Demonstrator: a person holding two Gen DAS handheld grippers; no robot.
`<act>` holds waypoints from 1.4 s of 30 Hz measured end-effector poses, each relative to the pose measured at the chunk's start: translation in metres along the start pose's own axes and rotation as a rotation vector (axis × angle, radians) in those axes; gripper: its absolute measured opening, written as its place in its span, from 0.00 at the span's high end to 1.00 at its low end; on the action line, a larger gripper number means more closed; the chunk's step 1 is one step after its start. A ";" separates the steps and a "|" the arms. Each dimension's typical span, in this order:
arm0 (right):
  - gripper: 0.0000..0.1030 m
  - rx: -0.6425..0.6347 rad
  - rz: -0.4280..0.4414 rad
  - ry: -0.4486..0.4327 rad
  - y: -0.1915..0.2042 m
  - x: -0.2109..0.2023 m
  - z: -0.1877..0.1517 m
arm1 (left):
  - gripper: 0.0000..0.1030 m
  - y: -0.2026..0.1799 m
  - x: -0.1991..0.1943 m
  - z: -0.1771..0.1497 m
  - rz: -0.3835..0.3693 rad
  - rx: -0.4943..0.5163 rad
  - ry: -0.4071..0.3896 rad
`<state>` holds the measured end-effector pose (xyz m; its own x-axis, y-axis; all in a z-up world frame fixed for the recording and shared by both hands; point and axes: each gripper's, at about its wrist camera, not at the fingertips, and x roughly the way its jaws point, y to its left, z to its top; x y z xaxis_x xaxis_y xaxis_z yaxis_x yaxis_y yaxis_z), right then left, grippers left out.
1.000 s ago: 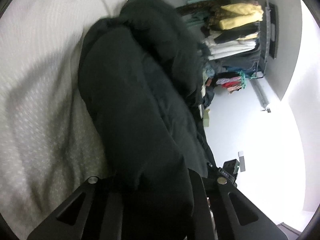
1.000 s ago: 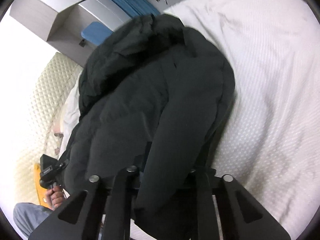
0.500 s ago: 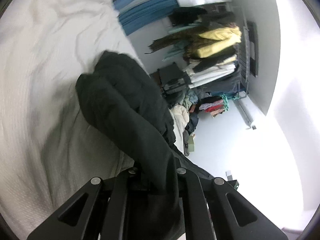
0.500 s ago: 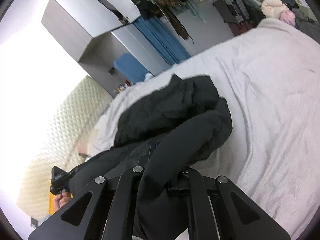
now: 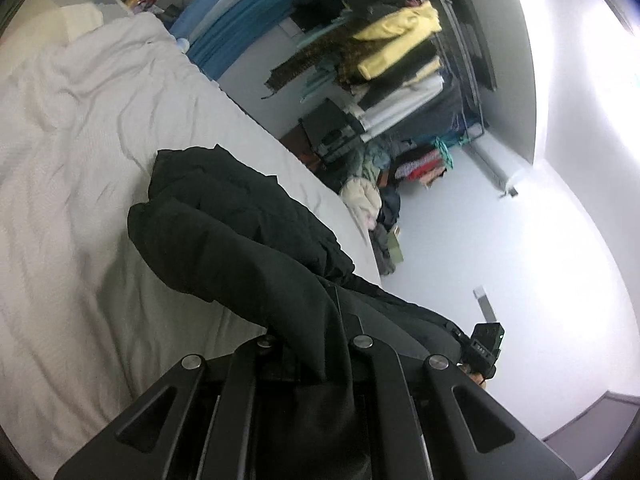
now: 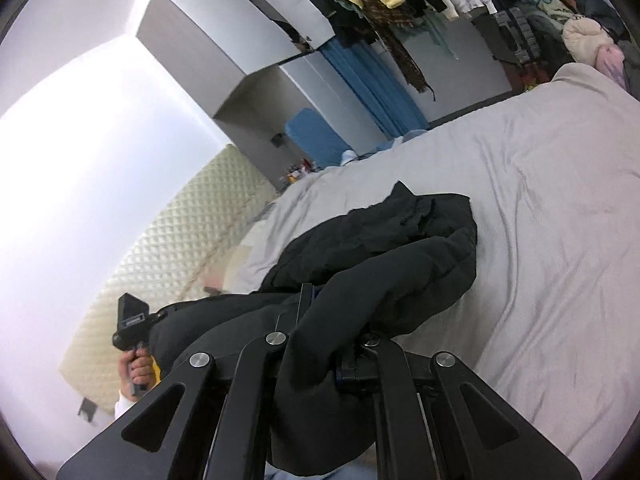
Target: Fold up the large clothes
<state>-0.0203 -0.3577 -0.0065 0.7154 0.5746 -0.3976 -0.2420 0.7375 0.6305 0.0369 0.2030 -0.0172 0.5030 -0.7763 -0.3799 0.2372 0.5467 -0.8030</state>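
A large black padded jacket [image 5: 240, 240] hangs from both grippers, with its far end resting on the white bed [image 5: 72, 152]. My left gripper [image 5: 312, 344] is shut on one edge of the jacket, cloth bunched between its fingers. My right gripper [image 6: 324, 340] is shut on the other edge of the jacket [image 6: 380, 264]. The cloth hides the fingertips of both. The right gripper shows in the left wrist view [image 5: 484, 344], and the left gripper shows in the right wrist view [image 6: 132, 320], held in a hand.
A clothes rack [image 5: 400, 52] with hanging garments stands past the foot of the bed, with a heap of clothes [image 5: 368, 200] on the floor. A blue curtain [image 6: 372, 88] and grey cabinets [image 6: 240, 40] line the wall. A quilted headboard [image 6: 168, 260] is at the left.
Both grippers have risen and pulled back with the jacket. Its near part has lifted off the bed and stretched out, and more of the room is in view.
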 end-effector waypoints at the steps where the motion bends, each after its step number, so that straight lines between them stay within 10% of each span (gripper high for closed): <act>1: 0.94 0.008 0.004 0.005 0.004 -0.009 -0.010 | 0.95 -0.007 -0.007 -0.007 0.013 0.010 0.007; 15: 0.94 0.045 -0.021 0.006 0.024 -0.054 -0.067 | 0.94 -0.035 -0.047 -0.085 0.162 -0.004 0.021; 25: 0.94 0.033 -0.100 -0.025 -0.012 0.011 0.018 | 0.92 -0.005 0.012 -0.001 0.115 -0.169 0.022; 42: 0.94 0.459 -0.153 0.016 -0.153 0.132 0.110 | 0.88 0.007 0.157 0.122 0.427 -0.309 0.014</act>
<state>0.1832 -0.4337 -0.0816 0.7090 0.4798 -0.5168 0.1824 0.5832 0.7916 0.2192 0.1231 -0.0265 0.4893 -0.5098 -0.7076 -0.2437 0.6991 -0.6722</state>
